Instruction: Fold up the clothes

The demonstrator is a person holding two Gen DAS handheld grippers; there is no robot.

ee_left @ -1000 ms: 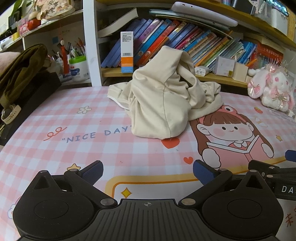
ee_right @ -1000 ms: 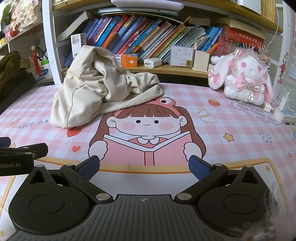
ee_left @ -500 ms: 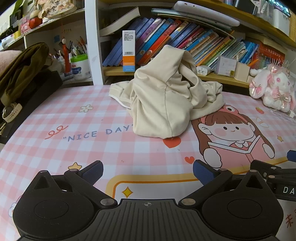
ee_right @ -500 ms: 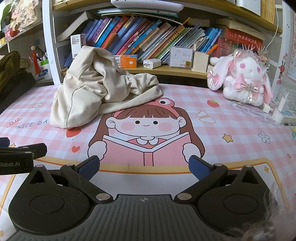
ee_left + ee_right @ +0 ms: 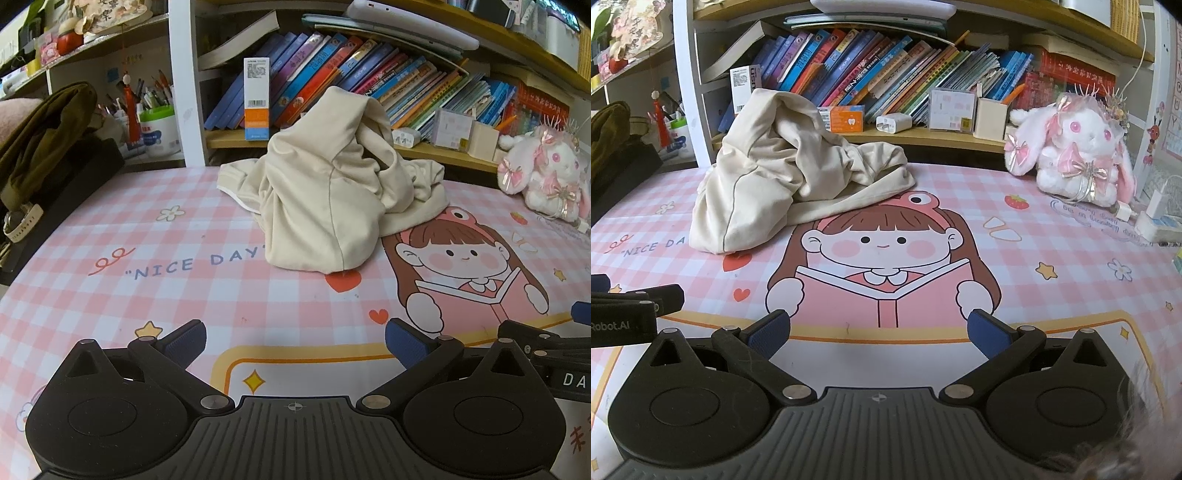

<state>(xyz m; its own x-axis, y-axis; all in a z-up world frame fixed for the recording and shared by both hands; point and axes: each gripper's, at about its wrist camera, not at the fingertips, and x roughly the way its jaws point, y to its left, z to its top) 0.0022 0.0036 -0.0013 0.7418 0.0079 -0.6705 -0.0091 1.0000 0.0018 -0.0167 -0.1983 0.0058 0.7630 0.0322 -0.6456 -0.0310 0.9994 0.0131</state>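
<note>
Olive jacket cut off by left edge (book titles unreadable).

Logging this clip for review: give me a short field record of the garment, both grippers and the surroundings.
garment: cream garment, crumpled in a heap, unfolded
surface: pink checked mat with a cartoon girl print
left gripper: open, empty, short of the heap
right gripper: open, empty, over the cartoon print
nearby: plush rabbit right of the garment; bookshelf behind
fold progress: not started

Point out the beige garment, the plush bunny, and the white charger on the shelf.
beige garment (image 5: 325,206), left wrist view, front panel.
plush bunny (image 5: 1078,147), right wrist view, face.
white charger (image 5: 894,123), right wrist view, front side.
</note>
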